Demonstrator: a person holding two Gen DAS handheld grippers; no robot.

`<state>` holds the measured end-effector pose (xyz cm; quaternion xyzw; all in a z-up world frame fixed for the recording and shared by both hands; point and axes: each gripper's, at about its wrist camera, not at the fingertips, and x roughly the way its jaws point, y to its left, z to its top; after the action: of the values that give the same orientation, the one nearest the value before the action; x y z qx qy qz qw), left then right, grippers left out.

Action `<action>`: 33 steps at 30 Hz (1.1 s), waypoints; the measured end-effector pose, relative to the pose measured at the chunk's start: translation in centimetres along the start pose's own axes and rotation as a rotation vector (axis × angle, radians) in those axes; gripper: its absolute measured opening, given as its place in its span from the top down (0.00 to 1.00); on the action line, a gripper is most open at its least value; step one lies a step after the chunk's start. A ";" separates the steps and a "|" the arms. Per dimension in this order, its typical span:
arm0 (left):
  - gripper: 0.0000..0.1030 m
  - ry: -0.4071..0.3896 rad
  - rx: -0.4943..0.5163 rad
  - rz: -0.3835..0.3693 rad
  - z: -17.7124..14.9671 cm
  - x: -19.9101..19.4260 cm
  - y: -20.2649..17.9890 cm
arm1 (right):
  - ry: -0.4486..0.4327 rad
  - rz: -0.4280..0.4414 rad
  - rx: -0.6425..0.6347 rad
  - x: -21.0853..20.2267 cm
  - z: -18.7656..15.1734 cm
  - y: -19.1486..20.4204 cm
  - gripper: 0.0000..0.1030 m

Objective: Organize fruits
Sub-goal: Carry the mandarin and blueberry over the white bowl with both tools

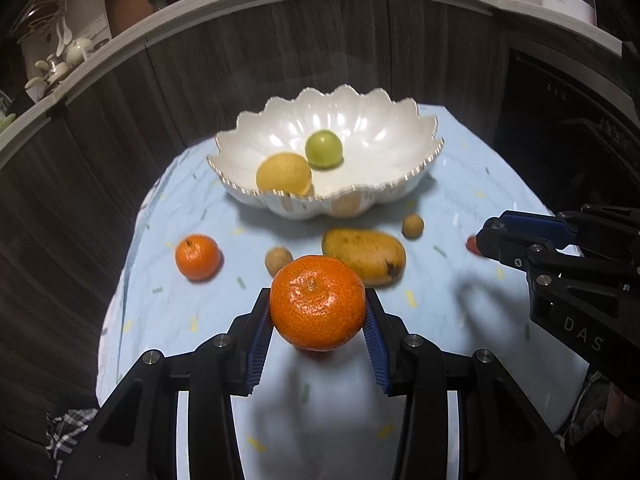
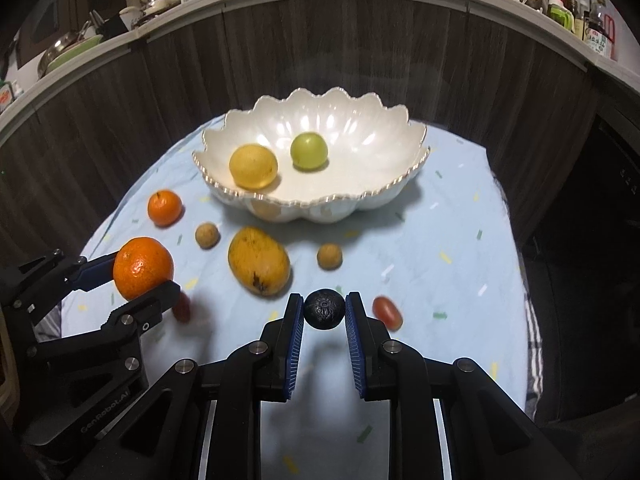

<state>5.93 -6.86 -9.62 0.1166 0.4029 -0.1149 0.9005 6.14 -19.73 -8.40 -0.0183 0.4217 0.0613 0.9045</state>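
Note:
My left gripper (image 1: pixel 318 312) is shut on a large orange mandarin (image 1: pixel 318 302), held above the cloth; it also shows in the right wrist view (image 2: pixel 143 268). My right gripper (image 2: pixel 324 309) is shut on a small black round fruit (image 2: pixel 324 309), held above the cloth. A white scalloped bowl (image 1: pixel 416 140) stands at the back and holds a yellow lemon (image 1: pixel 284 174) and a green fruit (image 1: pixel 324 149). On the cloth lie a smaller mandarin (image 1: pixel 197 257), a yellow mango (image 1: pixel 364 255), two small brown fruits (image 2: pixel 207 235) (image 2: pixel 329 256) and a red grape tomato (image 2: pixel 387 312).
The round table wears a light blue cloth (image 1: pixel 460 304) with drop-offs at its left and right edges. Dark wood panels (image 1: pixel 260 64) rise behind, under a counter with kitchenware. Another small red fruit (image 2: pixel 182 307) lies below the left gripper.

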 end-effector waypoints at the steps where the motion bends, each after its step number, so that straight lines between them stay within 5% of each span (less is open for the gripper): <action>1: 0.59 -0.006 -0.003 0.001 0.3 0.0 0.1 | -0.005 -0.001 0.001 0.0 0.4 -0.1 0.78; 33: 0.59 -0.031 -0.044 -0.038 9.9 5.5 1.7 | -0.103 -0.040 -0.033 3.2 9.6 -3.5 0.78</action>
<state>16.93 -8.88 -7.20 0.0872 0.3936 -0.1245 0.9066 15.96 -22.11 -4.69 -0.0384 0.3730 0.0511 0.9256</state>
